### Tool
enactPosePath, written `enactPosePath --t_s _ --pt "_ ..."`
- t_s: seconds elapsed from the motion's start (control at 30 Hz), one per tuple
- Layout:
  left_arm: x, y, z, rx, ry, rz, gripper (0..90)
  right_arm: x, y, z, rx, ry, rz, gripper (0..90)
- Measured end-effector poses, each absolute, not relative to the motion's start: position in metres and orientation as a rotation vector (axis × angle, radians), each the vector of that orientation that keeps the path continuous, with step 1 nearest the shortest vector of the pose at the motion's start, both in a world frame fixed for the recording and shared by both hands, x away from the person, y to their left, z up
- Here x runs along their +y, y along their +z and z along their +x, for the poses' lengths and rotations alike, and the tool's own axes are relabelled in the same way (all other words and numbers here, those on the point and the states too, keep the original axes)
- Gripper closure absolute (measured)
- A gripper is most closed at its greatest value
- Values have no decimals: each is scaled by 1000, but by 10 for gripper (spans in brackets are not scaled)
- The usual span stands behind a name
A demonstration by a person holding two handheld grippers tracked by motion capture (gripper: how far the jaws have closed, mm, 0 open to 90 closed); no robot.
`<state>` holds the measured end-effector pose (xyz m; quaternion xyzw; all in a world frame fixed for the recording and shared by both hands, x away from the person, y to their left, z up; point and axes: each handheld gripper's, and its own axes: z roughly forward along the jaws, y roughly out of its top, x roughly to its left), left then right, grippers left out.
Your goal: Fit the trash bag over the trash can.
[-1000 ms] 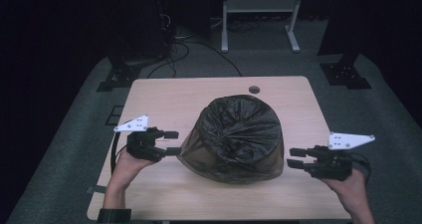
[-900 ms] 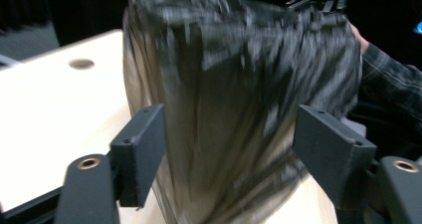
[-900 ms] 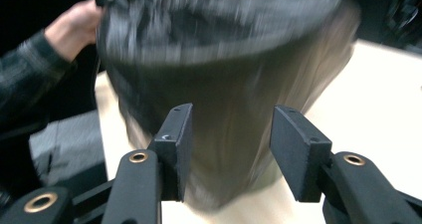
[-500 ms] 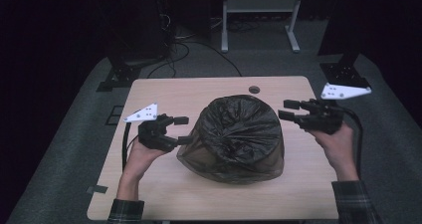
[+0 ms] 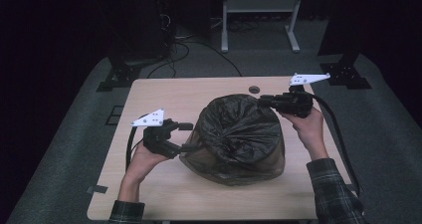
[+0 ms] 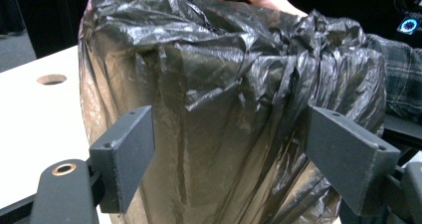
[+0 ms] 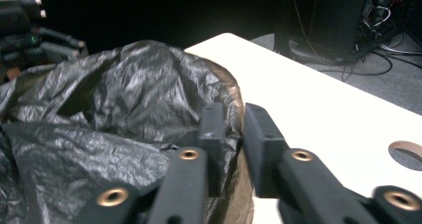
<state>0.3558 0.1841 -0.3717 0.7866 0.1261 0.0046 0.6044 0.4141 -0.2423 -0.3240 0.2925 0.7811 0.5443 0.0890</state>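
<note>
A bin lined with a crinkled black plastic bag [image 5: 234, 134] stands mid-table. My left gripper [image 5: 185, 137] is at the bag's left side, open; its jaws have just been opening. In the left gripper view the two pads straddle the bag's wall [image 6: 224, 99] without pressing it, around my left gripper [image 6: 229, 132]. My right gripper [image 5: 261, 103] reaches in from the far right and has just been closing. In the right gripper view its jaws pinch the bag's rim [image 7: 230, 129], so my right gripper [image 7: 233, 115] is shut on the film.
The light wooden table [image 5: 159, 99] has a round cable hole [image 5: 254, 89] behind the bag. Grey carpet surrounds it, with black stand feet [image 5: 119, 77], loose cables and a white frame [image 5: 259, 15] at the back. A plaid sleeve [image 5: 331, 189] lies along the table's right front.
My right hand has swung from the table's right front up to the bag's far right rim, and its jaws have narrowed onto the film. The left gripper edged toward the bag and widened.
</note>
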Motion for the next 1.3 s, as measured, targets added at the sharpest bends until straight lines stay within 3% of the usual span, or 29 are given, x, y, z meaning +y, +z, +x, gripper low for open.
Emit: enactPosePath --t_s 0.17,0.27,0.5,0.67,1.03,1.2,1.27,1.3 --pt "180 -375 355 276 18 1853 242 -247 -320 415 2265 1644 884 900" --pt "179 -377 355 260 10 1872 361 -250 -322 418 2262 1614 914 900" --pt "174 -381 357 245 -13 1925 894 -259 -338 420 2235 1554 991 900" --pt "173 -386 361 304 49 1968 898 -264 -358 421 2223 1522 1055 900" --pt "173 -416 372 388 36 2095 888 -274 -401 418 2242 1469 1160 900" --pt "174 -413 371 367 36 2033 732 -278 -402 414 2226 1481 1152 893" --pt "176 -409 370 345 32 1986 612 -281 -397 413 2195 1509 1145 743" --pt "176 -408 369 336 33 1976 559 -283 -394 412 2181 1525 1141 723"
